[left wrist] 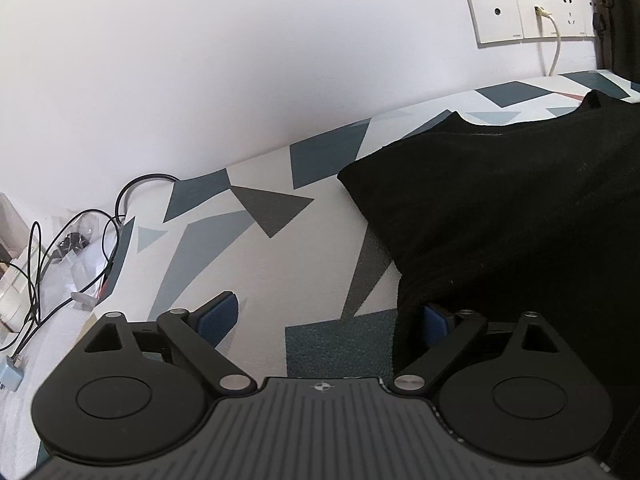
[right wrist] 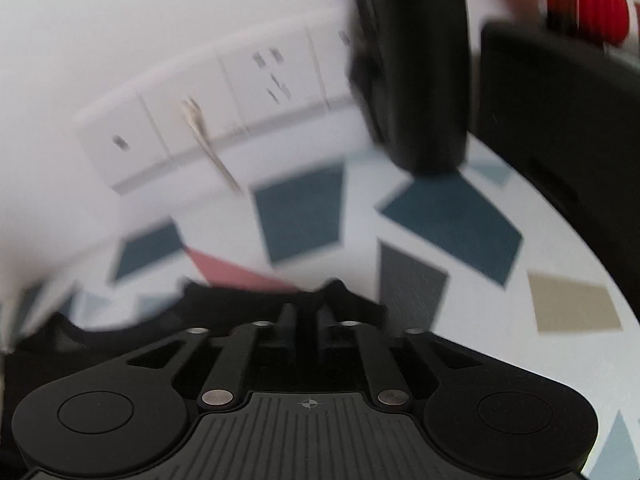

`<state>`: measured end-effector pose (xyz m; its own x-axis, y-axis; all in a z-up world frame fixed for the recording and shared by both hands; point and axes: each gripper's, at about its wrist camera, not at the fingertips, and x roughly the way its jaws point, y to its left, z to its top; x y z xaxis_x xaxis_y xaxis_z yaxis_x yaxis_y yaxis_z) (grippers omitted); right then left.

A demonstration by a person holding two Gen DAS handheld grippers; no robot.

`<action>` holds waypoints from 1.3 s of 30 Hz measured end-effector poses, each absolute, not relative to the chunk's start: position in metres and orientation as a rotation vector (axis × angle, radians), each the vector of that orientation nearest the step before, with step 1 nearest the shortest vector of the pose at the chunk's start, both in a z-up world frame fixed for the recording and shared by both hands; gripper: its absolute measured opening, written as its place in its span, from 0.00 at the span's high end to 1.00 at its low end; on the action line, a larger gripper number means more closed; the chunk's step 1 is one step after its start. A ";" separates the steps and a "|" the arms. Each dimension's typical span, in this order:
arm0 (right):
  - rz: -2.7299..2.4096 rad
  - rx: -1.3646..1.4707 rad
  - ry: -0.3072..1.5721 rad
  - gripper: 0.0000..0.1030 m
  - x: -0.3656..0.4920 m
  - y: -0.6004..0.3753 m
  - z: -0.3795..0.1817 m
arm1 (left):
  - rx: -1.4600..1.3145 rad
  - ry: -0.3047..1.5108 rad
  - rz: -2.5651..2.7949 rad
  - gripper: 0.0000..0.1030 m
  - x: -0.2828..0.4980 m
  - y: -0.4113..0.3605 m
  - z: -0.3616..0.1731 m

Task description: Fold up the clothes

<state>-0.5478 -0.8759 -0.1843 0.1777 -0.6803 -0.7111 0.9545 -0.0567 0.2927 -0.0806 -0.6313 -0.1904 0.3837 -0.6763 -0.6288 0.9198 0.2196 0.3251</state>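
My left gripper (left wrist: 332,316) stands wide apart at the black garment's (left wrist: 500,208) edge, which fills three o'clock. My right gripper's (right wrist: 308,312) jaws are nearly together; whether they pinch its far edge, I cannot tell. I should pull evenly, keeping the hem taut.

One black garment (left wrist: 500,208) is lying on one patterned tablecloth (left wrist: 248,240). Two grippers are showing, left (left wrist: 332,316) and right (right wrist: 308,312). One black bottle (right wrist: 416,64) is standing near four white wall plates (left wrist: 494,14).
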 end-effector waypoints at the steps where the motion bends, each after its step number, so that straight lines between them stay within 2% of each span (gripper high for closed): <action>1: -1.397 0.890 0.374 0.73 -0.552 -0.871 -0.186 | 0.735 0.394 -1.142 0.09 -0.081 -0.631 -0.190; 2: -1.397 0.905 0.327 0.67 -0.557 -0.863 -0.184 | 0.733 0.396 -1.141 0.09 -0.080 -0.631 -0.191; 6: -1.375 0.930 0.202 0.66 -0.575 -0.828 -0.172 | 0.717 0.415 -1.148 0.09 -0.079 -0.631 -0.190; 9: -1.309 0.947 0.249 0.67 -0.570 -0.813 -0.177 | 0.692 0.429 -1.207 0.09 -0.082 -0.626 -0.187; 14: -1.339 1.014 0.317 0.67 -0.559 -0.816 -0.197 | 0.768 0.322 -1.311 0.10 -0.102 -0.619 -0.186; 16: -1.354 1.057 0.295 0.67 -0.560 -0.818 -0.202 | 0.816 0.289 -1.332 0.18 -0.108 -0.621 -0.190; 18: -1.382 1.066 0.287 0.84 -0.560 -0.819 -0.201 | 0.822 0.285 -1.352 0.35 -0.110 -0.622 -0.190; 19: -1.392 1.059 0.274 0.96 -0.561 -0.816 -0.199 | 0.823 0.295 -1.354 0.43 -0.110 -0.623 -0.190; 20: -1.399 1.049 0.254 0.97 -0.563 -0.813 -0.195 | 0.823 0.306 -1.355 0.63 -0.110 -0.624 -0.189; 21: -1.405 1.036 0.231 0.97 -0.565 -0.809 -0.190 | 0.825 0.316 -1.358 0.75 -0.109 -0.625 -0.189; 23: -1.417 0.997 0.196 0.97 -0.567 -0.798 -0.175 | 0.825 0.299 -1.367 0.84 -0.109 -0.623 -0.187; 27: -1.434 0.965 0.204 0.97 -0.571 -0.779 -0.161 | 0.860 0.251 -1.378 0.84 -0.112 -0.614 -0.190; 31: -1.467 1.018 0.318 0.96 -0.570 -0.778 -0.182 | 0.871 0.269 -1.415 0.85 -0.110 -0.609 -0.193; 33: -1.488 1.070 0.346 0.92 -0.572 -0.779 -0.191 | 0.879 0.271 -1.419 0.78 -0.110 -0.609 -0.191; 34: -1.508 1.075 0.358 0.80 -0.571 -0.779 -0.191 | 0.881 0.272 -1.422 0.75 -0.110 -0.609 -0.190; 35: -1.549 1.047 0.379 0.68 -0.566 -0.778 -0.186 | 0.880 0.264 -1.426 0.65 -0.111 -0.609 -0.189; 36: -1.574 0.997 0.393 0.67 -0.559 -0.778 -0.180 | 0.880 0.255 -1.430 0.56 -0.112 -0.608 -0.188; 39: -1.447 0.874 0.395 0.67 -0.517 -0.791 -0.161 | 0.876 0.232 -1.451 0.52 -0.116 -0.608 -0.190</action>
